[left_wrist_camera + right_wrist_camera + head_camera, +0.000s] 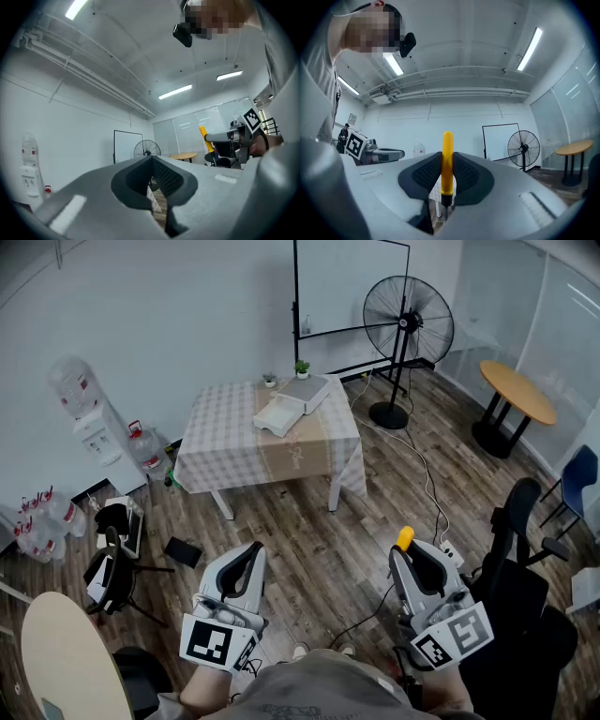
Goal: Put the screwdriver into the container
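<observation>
A yellow-handled screwdriver [447, 161] stands upright between the jaws of my right gripper [446, 176], which is shut on it; its handle tip [404, 538] pokes out above the gripper in the head view. My left gripper [154, 180] is shut with nothing in it and sits low at the left [246, 563]. Both grippers are held close to my body, far from the table. A white open container [279, 413] lies on the checked tablecloth of the table [225, 442], beside a white box [307, 390].
A standing fan [407, 329] and a whiteboard [352, 282] stand behind the table. A round wooden table [517, 392] is at the right, office chairs [521, 549] near my right side. A water dispenser [89, 423] and bottles line the left wall. Cables run across the wooden floor.
</observation>
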Available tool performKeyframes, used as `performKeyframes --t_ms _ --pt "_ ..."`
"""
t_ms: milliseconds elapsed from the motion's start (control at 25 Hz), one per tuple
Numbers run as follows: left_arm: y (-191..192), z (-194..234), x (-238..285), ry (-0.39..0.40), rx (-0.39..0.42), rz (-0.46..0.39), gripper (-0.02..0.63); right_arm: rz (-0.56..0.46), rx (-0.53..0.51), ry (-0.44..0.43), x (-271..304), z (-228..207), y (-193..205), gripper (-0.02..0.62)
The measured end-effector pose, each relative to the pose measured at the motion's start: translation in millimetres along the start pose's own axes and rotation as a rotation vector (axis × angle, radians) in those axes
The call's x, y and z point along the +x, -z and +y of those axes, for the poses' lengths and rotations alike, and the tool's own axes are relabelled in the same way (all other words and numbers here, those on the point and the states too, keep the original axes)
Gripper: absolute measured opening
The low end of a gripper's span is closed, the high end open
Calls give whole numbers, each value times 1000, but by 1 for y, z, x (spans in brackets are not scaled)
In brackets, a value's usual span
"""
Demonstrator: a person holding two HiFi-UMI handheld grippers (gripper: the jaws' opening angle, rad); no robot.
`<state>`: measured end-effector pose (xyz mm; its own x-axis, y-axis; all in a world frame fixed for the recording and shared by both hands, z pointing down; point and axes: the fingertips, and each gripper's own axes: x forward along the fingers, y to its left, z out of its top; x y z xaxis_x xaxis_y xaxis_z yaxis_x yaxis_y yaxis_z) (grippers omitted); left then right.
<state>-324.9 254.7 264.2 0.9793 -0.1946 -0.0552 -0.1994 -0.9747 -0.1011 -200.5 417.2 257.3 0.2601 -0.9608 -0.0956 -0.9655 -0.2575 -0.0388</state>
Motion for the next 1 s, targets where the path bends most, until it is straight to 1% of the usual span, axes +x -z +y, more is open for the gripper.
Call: performKeyframes --t_ms 160,320,480,680,1000 --pt "4 13 4 0 -9 2 0 0 29 -7 15 3 3 98" --pt "10 25 -1 3 -27 14 0 41 54 6 25 8 16 98" --pt "12 41 -4 2 -31 7 0 43 79 20 36 12 21 98" --pt "19 56 -8 3 -35 24 0 64 98 36 47 20 29 98" --pt "32 69 4 -7 -45 35 0 71 109 43 64 6 37 98"
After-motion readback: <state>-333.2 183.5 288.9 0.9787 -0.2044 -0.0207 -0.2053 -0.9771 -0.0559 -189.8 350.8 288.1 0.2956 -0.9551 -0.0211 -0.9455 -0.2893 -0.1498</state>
